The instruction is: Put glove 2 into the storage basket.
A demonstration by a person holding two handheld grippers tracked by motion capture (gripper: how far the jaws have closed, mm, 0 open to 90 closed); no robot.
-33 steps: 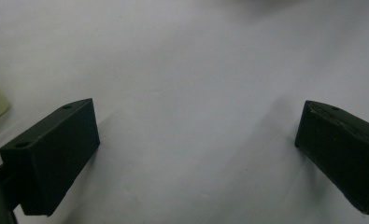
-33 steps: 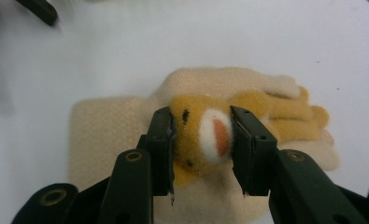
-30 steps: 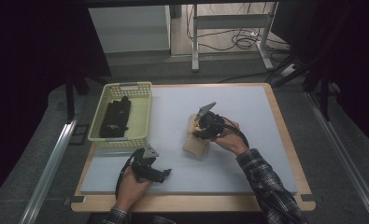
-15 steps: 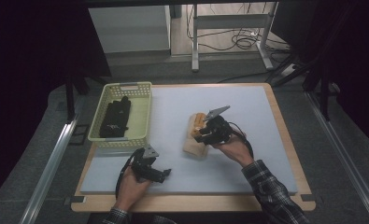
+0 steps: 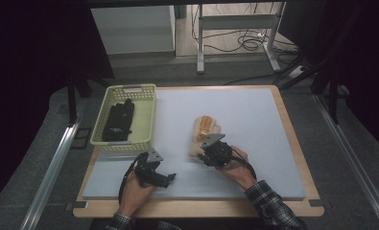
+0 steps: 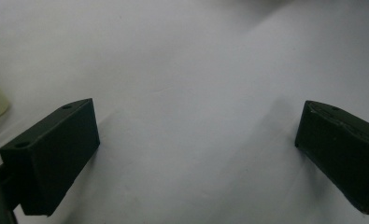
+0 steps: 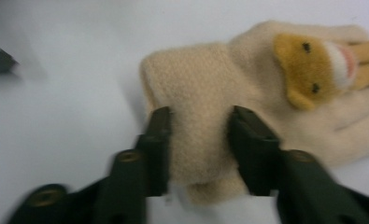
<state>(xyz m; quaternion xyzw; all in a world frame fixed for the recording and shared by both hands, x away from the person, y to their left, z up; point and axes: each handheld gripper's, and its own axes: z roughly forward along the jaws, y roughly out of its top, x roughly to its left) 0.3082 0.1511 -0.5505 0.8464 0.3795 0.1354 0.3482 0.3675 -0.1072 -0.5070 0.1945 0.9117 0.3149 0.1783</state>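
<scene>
My right gripper [image 7: 198, 140], its jaws just closing onto the beige glove [image 7: 247, 98] cuff, may pinch only loose fleece and slip off; left gripper [image 6: 196, 158] jaws are spread, idle.

Right tool [image 7: 198, 140] lower, jaws narrower around glove [image 7: 247, 93]

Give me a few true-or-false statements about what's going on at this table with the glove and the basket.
1. The right gripper has its jaws around the cuff of the beige glove; they have just been closing. True.
2. The glove lies inside the basket. False: it lies on the grey mat, beside the basket.
3. The left gripper is open with nothing between its jaws. True.
4. The basket is empty. False: a black item lies in it.
5. The glove carries a small animal face. True.
</scene>
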